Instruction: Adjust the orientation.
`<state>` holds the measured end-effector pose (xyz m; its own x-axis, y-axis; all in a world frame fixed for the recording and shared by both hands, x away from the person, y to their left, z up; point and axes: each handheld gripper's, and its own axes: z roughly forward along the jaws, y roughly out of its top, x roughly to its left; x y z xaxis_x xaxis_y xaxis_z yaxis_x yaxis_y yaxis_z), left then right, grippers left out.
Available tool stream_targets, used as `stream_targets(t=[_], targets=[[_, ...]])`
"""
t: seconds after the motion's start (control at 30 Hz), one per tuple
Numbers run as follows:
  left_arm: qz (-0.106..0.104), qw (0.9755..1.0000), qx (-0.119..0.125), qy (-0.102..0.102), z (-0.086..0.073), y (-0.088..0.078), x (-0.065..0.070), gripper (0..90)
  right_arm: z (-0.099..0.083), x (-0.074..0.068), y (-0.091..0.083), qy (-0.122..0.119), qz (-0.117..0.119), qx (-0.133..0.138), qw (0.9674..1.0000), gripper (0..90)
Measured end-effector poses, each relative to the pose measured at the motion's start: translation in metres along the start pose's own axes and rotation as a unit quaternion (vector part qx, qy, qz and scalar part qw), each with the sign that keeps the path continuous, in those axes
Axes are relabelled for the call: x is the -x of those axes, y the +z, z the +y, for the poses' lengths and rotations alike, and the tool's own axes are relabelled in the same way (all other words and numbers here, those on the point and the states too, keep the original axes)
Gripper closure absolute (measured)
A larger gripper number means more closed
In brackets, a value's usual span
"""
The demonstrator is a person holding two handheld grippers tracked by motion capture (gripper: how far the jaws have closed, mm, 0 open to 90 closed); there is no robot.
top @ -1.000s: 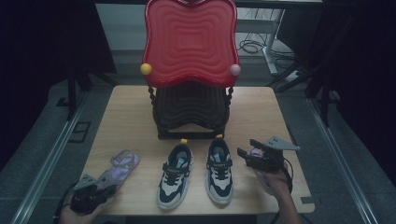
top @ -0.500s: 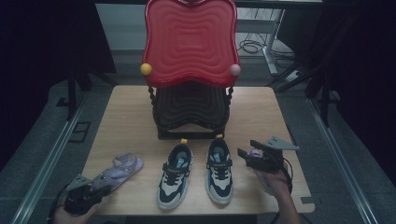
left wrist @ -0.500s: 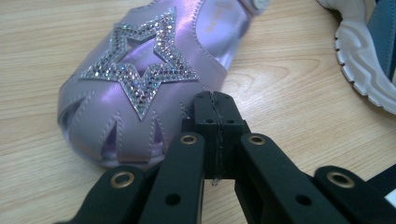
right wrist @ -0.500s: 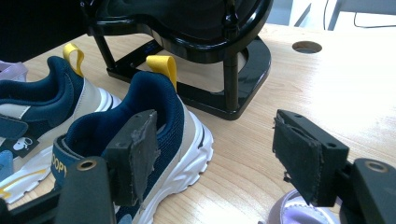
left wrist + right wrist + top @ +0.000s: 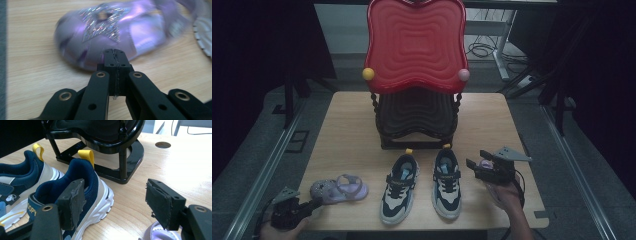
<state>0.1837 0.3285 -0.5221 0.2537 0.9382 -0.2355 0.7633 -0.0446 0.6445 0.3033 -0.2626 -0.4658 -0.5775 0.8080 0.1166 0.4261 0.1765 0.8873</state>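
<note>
While the left gripper (image 5: 304,209), jaws clenched with nothing between them, sits at the desk's near left corner, its tips are just at the toe of the purple glitter sandal (image 5: 338,189), which has slid along the near edge, closer to the left sneaker (image 5: 399,188) than a second ago. This looks like nudging the sandal into line with the pair. The right gripper (image 5: 474,167), jaws released and holding nothing, waits beside the right sneaker (image 5: 447,181), in front of the black shoe rack (image 5: 416,117); a second purple sandal (image 5: 161,233) lies just beneath it.
</note>
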Motion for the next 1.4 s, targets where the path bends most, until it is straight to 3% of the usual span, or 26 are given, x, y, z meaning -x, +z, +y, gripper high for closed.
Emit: stream_targets(t=[0.33,0.67,1.4], targets=[[-0.008,0.9999,0.003,-0.011,0.003,0.004,-0.011,89.7,-0.001,0.001,0.001,0.004,-0.006,-0.005,1.0,31.8],[-0.018,0.9997,0.005,-0.018,0.016,0.009,-0.023,90.0,-0.002,0.001,0.003,0.007,-0.009,-0.011,0.9999,32.1],[-0.026,0.9996,-0.013,0.004,0.052,0.034,-0.034,89.9,-0.003,0.0,0.004,0.013,-0.001,-0.013,0.9998,32.1]])
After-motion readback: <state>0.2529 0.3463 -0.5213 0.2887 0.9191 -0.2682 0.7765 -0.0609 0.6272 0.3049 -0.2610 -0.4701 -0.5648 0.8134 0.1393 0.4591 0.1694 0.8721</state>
